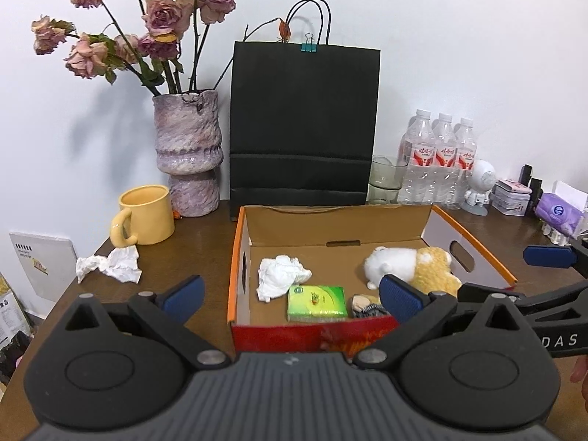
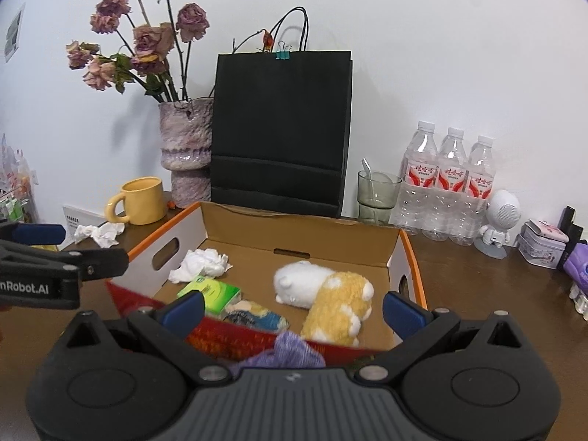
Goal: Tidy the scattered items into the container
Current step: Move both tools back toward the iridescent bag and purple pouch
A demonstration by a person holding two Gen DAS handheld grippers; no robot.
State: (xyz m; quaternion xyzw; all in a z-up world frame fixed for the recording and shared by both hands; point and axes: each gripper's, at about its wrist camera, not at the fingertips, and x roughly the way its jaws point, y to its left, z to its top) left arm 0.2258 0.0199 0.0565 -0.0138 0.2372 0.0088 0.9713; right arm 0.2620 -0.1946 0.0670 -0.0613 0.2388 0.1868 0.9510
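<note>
An open cardboard box (image 1: 474, 246) with orange rims sits mid-table, also in the right wrist view (image 2: 411, 253). Inside lie a crumpled tissue (image 1: 281, 273), a green tissue pack (image 1: 316, 301), a white and yellow plush toy (image 1: 411, 268) and a small blue-patterned item (image 2: 253, 314). A second crumpled tissue (image 1: 112, 264) lies on the table left of the box, by the mug. My left gripper (image 1: 290, 296) is open and empty over the box's near edge. My right gripper (image 2: 292, 308) is open over the box; a purple knit item (image 2: 290, 349) lies just below it.
A yellow mug (image 1: 145, 215), a purple vase (image 1: 189, 154) of dried roses and a black paper bag (image 1: 303, 121) stand behind the box. A glass (image 1: 386, 180), three water bottles (image 1: 439, 158), a small white robot figure (image 1: 479, 187) and tins stand at the right.
</note>
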